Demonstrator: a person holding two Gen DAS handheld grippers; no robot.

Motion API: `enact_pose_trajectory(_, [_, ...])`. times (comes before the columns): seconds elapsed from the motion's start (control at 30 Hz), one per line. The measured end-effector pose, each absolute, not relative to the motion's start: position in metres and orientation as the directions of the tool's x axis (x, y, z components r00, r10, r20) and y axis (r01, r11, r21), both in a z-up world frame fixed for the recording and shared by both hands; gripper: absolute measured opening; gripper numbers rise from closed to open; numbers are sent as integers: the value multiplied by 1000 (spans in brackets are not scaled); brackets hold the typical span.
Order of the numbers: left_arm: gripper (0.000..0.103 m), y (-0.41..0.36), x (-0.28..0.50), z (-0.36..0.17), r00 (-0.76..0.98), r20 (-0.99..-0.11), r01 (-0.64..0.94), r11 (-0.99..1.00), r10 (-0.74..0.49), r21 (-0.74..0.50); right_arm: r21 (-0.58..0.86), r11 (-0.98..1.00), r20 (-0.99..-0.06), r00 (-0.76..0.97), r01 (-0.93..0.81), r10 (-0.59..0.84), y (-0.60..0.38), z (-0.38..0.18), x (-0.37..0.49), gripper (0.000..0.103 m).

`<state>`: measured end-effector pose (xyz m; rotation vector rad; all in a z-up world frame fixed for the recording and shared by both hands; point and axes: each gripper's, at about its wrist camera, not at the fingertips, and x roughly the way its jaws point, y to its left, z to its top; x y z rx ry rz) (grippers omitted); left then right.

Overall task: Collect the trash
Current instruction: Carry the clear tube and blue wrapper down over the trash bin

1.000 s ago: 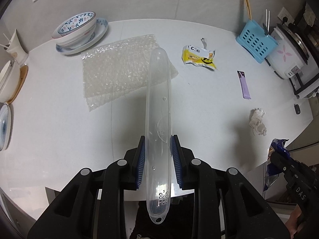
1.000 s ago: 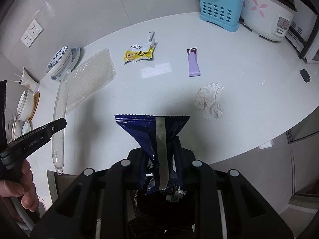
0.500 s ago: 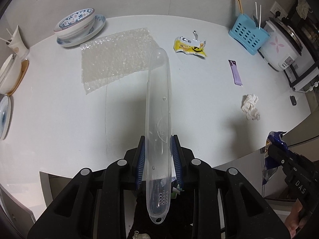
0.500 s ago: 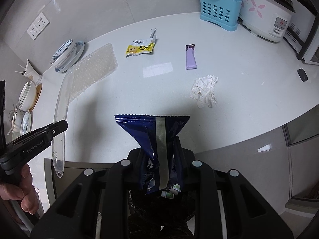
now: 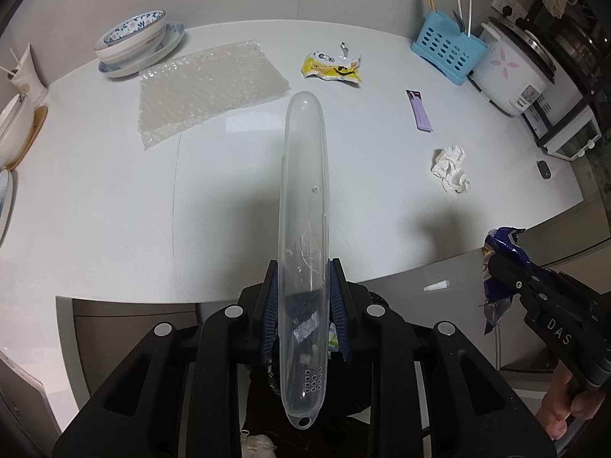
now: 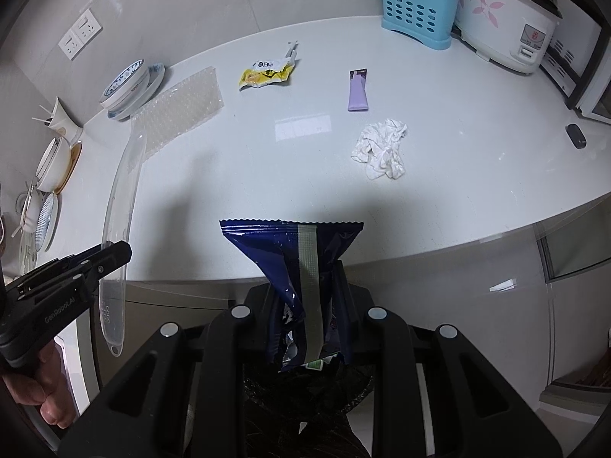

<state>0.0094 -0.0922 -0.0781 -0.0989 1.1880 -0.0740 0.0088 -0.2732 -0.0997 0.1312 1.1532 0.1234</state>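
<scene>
Now the left gripper [image 5: 302, 297] clamps a long clear plastic case [image 5: 303, 229], the right gripper [image 6: 305, 297] a dark blue foil wrapper [image 6: 298, 267], both beyond the counter [image 5: 114, 210] edge above a dark bin bag [image 6: 305, 393]; release straight down, one after another.

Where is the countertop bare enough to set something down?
The widest bare stretch is the near half of the countertop, between the bubble wrap and the crumpled tissue. Further back, the yellow wrapper and purple tube lie close together. Bowls and the blue caddy line the wall.
</scene>
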Motion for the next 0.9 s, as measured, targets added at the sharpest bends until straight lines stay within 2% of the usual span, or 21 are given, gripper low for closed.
enact_pose_trajectory(0.9, [25, -123, -57, -97, 366, -913, 58, 984, -177, -168, 167, 985, -915, 364, -52, 174, -304, -127, -43, 22])
